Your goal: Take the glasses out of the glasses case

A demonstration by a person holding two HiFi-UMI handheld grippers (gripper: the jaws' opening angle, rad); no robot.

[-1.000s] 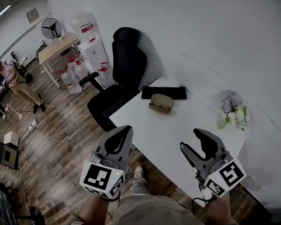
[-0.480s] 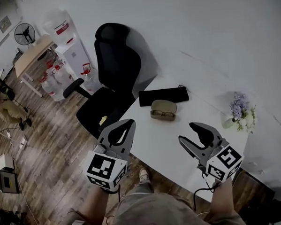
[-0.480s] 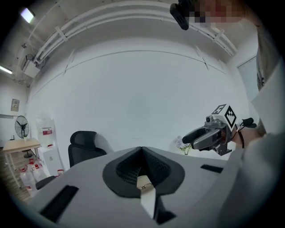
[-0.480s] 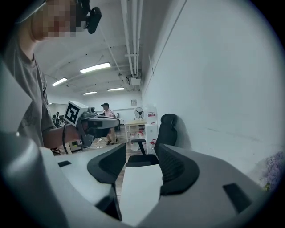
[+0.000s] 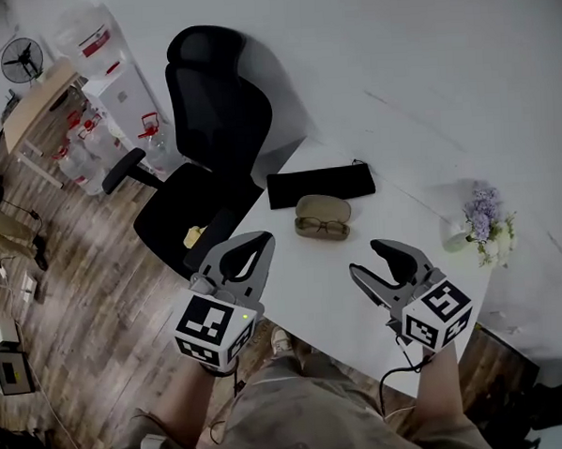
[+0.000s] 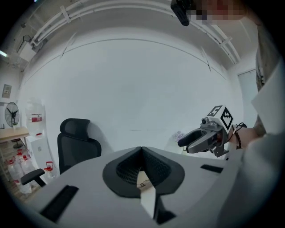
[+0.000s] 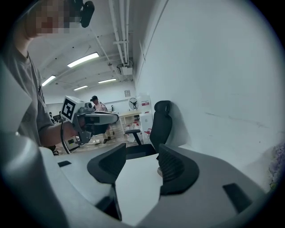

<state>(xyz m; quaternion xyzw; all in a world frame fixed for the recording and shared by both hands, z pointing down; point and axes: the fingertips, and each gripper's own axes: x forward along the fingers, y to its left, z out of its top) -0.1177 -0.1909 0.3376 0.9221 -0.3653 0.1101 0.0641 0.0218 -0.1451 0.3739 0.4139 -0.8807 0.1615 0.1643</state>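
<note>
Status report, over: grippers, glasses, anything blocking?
Left gripper shut, empty; right gripper open, empty. Glasses lie in open glasses case, untouched. Path clear; black pouch lies behind case.

Mostly matt plastic, with some cloth and wood

The left claw [image 5: 265,237] and the right claw [image 5: 365,259] look like matt grey plastic, with black ribbed pads [image 7: 172,169] (rubber-like, I think). The surface [image 5: 312,274] is smooth, white and matt. The glasses case [image 5: 323,207] seems tan with a soft sheen; the pouch [image 5: 319,184] looks like black cloth. The floor [image 5: 86,267] is wood planks, slightly glossy.
</note>
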